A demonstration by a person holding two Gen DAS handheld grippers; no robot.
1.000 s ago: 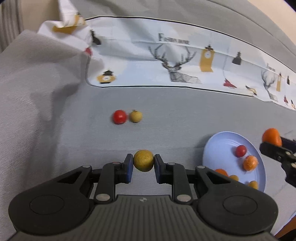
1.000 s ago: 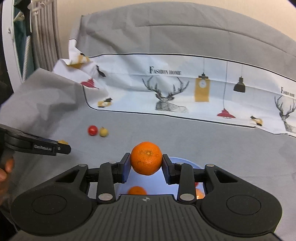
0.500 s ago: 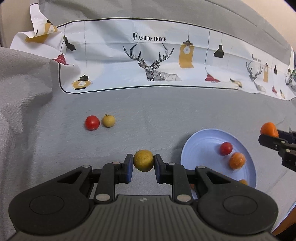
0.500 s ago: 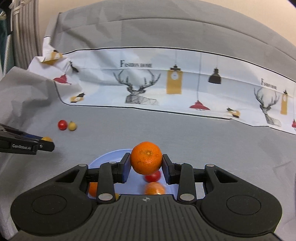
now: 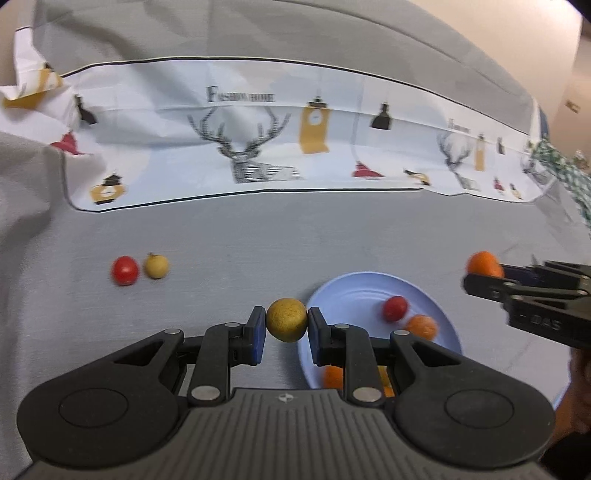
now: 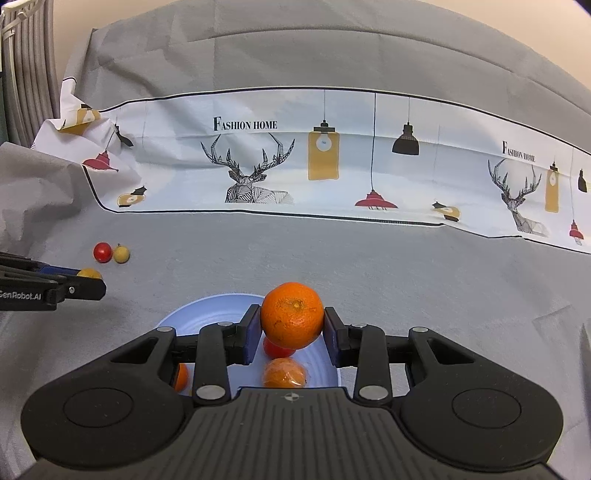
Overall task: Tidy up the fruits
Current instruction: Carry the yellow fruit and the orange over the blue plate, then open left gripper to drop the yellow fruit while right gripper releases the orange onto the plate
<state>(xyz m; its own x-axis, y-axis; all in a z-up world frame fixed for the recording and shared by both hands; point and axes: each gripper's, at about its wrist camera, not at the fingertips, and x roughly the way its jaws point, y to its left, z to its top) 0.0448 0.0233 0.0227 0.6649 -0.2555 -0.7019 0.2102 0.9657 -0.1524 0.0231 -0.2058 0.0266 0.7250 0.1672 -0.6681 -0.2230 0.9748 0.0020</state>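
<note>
A grey cloth (image 6: 369,258) covers the surface; a white printed banner (image 6: 369,166) with deer and lamps lies behind, under a beige wall (image 6: 147,14).

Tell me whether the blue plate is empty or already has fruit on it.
Not empty. The blue plate already holds a red cherry tomato and a peeled mandarin; more orange pieces show partly behind the left gripper.

Left gripper (image 5: 286,326) clamps a yellow-brown round fruit (image 5: 286,319) between its blue pads, above grey cloth (image 5: 258,240). At right, a pale blue plate (image 5: 354,291) holds a red tomato (image 5: 394,308) and a mandarin (image 5: 421,327). Farther left on the cloth, a second red tomato (image 5: 125,270) lies just beside a small yellow fruit (image 5: 156,266). At the right edge, the right gripper (image 5: 476,277) grips an orange (image 5: 484,264).
</note>
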